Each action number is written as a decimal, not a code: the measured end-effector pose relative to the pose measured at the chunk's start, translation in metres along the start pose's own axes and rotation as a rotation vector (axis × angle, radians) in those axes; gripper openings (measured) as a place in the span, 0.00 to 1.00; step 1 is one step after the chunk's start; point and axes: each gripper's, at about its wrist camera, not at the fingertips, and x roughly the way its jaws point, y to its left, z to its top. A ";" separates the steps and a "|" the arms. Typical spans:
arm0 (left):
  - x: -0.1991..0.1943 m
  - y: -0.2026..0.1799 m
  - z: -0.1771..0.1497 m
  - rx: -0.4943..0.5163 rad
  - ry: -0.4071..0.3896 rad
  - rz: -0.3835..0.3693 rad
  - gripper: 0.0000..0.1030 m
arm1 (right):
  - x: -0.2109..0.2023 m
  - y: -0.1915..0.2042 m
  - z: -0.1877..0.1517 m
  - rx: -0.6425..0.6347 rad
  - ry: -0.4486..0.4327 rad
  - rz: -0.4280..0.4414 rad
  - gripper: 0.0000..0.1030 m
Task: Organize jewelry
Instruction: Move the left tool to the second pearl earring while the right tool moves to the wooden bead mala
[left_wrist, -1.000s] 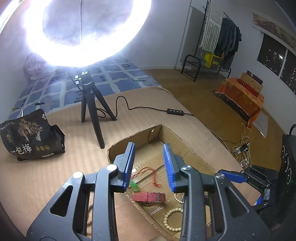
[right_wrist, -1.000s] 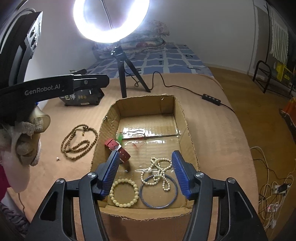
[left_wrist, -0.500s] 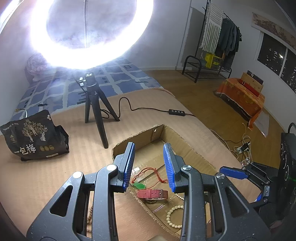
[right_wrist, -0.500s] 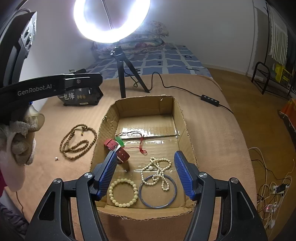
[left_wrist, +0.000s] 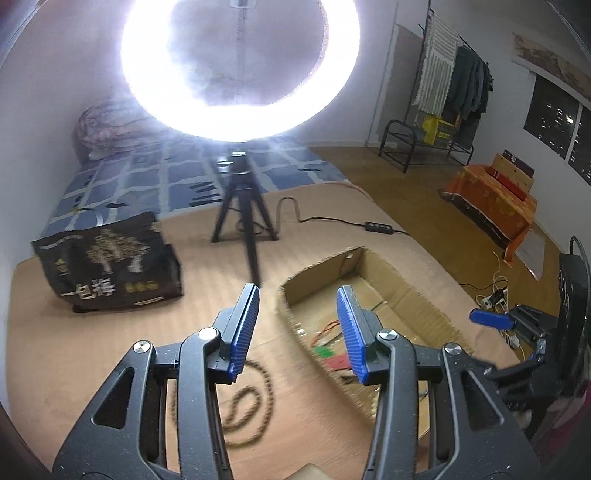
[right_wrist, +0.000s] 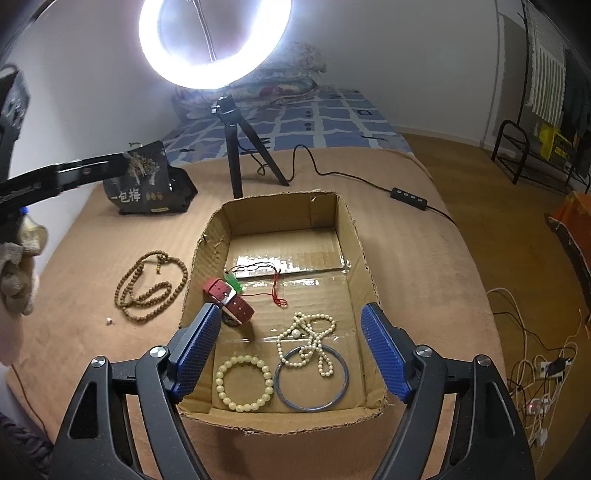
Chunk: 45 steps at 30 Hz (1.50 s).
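Observation:
A cardboard box (right_wrist: 354, 236) lies on the tan bed cover. Inside it are a red watch strap (right_wrist: 229, 299), a green pendant on a red cord (right_wrist: 277, 291), a pearl necklace (right_wrist: 310, 339), a cream bead bracelet (right_wrist: 243, 384) and a blue bangle (right_wrist: 314, 402). A brown wooden bead necklace (right_wrist: 147, 288) lies outside, left of the box. My left gripper (left_wrist: 297, 290) hovers above that necklace (left_wrist: 255, 391) by the box's left wall (left_wrist: 295, 325), its jaws opening with nothing between them. My right gripper (right_wrist: 290, 308) hangs over the box's near end, its jaws also opening and empty.
A lit ring light on a black tripod (right_wrist: 236, 162) stands behind the box, its cable and controller (right_wrist: 408, 194) trailing right. A black printed bag (right_wrist: 147, 184) sits at the back left. Loose cables (right_wrist: 535, 369) lie on the floor past the bed's right edge.
My left gripper has swung left, from over the box's contents to above the bead necklace beside it, and its jaws have widened. The right gripper stayed put while its jaws spread wider.

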 end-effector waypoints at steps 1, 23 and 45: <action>-0.004 0.007 -0.001 -0.006 0.000 0.005 0.43 | 0.000 0.001 0.000 -0.001 0.001 -0.005 0.76; -0.031 0.108 -0.093 -0.085 0.141 0.102 0.43 | -0.006 0.046 0.001 -0.064 -0.022 0.083 0.76; 0.006 0.086 -0.164 -0.016 0.305 -0.016 0.43 | 0.041 0.135 0.015 -0.131 0.055 0.226 0.76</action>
